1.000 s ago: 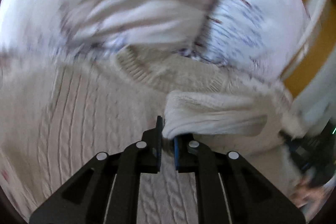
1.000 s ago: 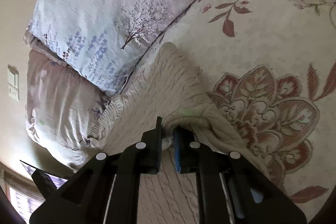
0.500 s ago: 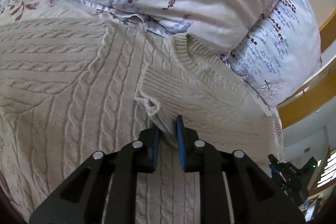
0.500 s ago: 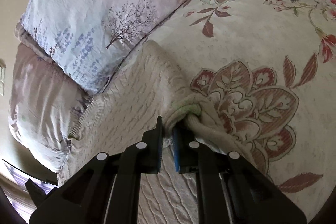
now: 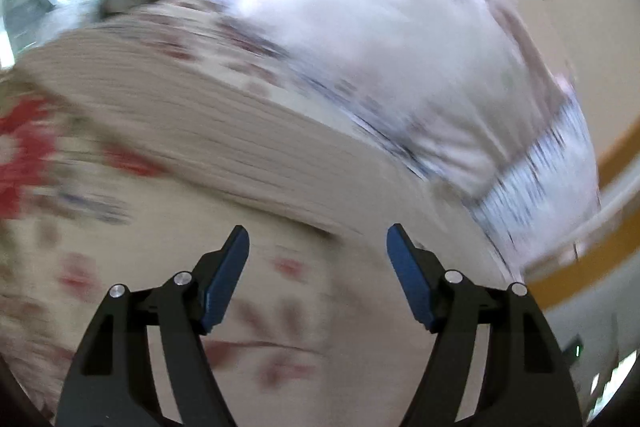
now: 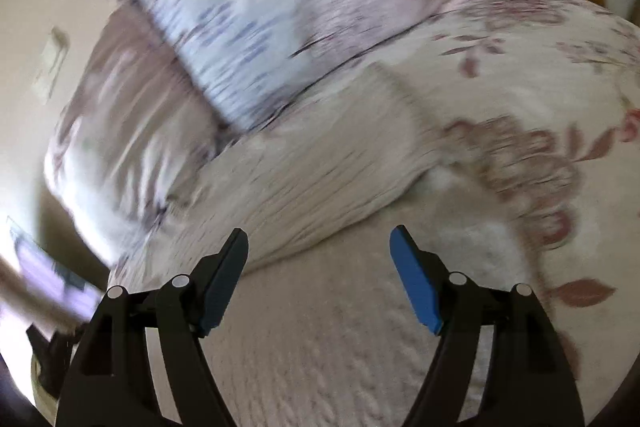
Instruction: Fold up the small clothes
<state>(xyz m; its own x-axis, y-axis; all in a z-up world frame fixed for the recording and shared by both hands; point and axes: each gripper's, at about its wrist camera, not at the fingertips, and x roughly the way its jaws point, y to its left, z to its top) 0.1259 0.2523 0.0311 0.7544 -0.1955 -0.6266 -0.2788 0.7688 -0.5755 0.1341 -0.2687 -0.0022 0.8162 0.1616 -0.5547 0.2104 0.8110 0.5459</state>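
Note:
A cream cable-knit sweater (image 6: 320, 327) lies on a floral bedspread (image 6: 540, 67), with a folded part (image 6: 328, 187) lying across it. My right gripper (image 6: 318, 267) is open and empty just above the sweater. In the blurred left wrist view the sweater shows as a cream band (image 5: 200, 131) ahead. My left gripper (image 5: 318, 267) is open and empty over the floral bedspread (image 5: 280, 327).
Pillows with a blue and purple print lean at the head of the bed (image 6: 260, 7) (image 5: 380, 47). A beige wall with a switch plate (image 6: 50, 67) is behind them. A yellow and white frame (image 5: 580, 267) stands at the right.
Both grippers have opened and let go of the sweater. The left gripper has swung away to the left over the bedspread. Both views are now motion-blurred.

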